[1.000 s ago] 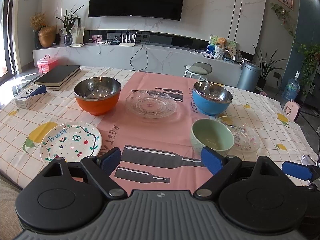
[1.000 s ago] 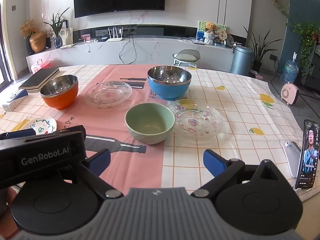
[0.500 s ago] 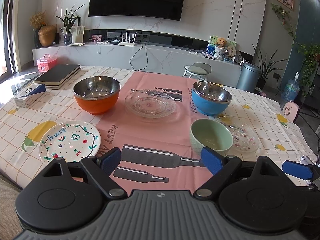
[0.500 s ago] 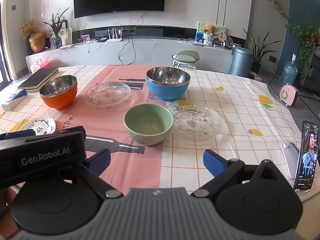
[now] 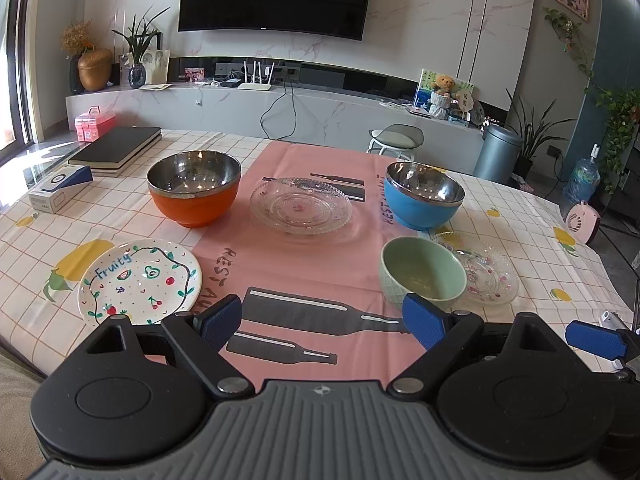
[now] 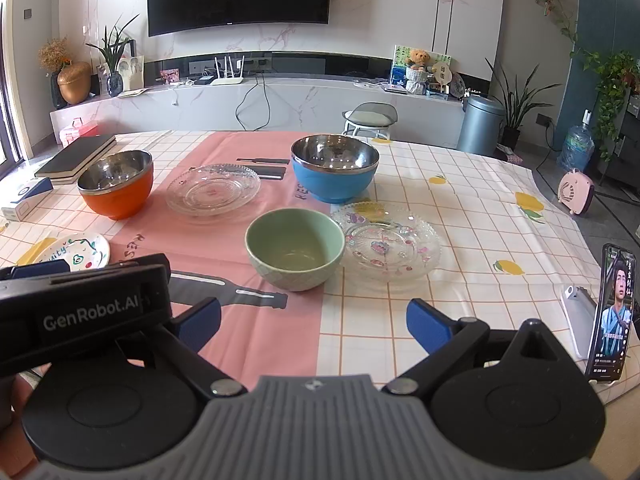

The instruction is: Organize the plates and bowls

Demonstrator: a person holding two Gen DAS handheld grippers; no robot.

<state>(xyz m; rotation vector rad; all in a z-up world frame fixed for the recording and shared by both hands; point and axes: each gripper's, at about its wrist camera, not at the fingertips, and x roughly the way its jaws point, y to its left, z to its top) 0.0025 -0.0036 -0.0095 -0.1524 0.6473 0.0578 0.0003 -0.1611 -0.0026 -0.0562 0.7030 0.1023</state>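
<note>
Both grippers are parked at the near edge of the table, nothing held. Left gripper: fingers wide apart, empty. Right gripper: same, spread and empty.

From the right gripper, the green bowl is at 12 o'clock and nearest, upright, with the flowered glass plate just beside it at 1 o'clock; I can't tell if the rims touch. The painted fruit plate lies at 10 o'clock from the left gripper, well apart from the rest.

Farther back, left to right: orange bowl, clear glass plate, blue bowl. All separate, nothing stacked.

Read: sorting hasn't started, this is the pre-reach stage. Likely first pick is the green bowl by the right gripper: go forward, straddle the near rim with one finger inside, then close. Glass plates lie flat and will need a low, edge-on approach.
</note>
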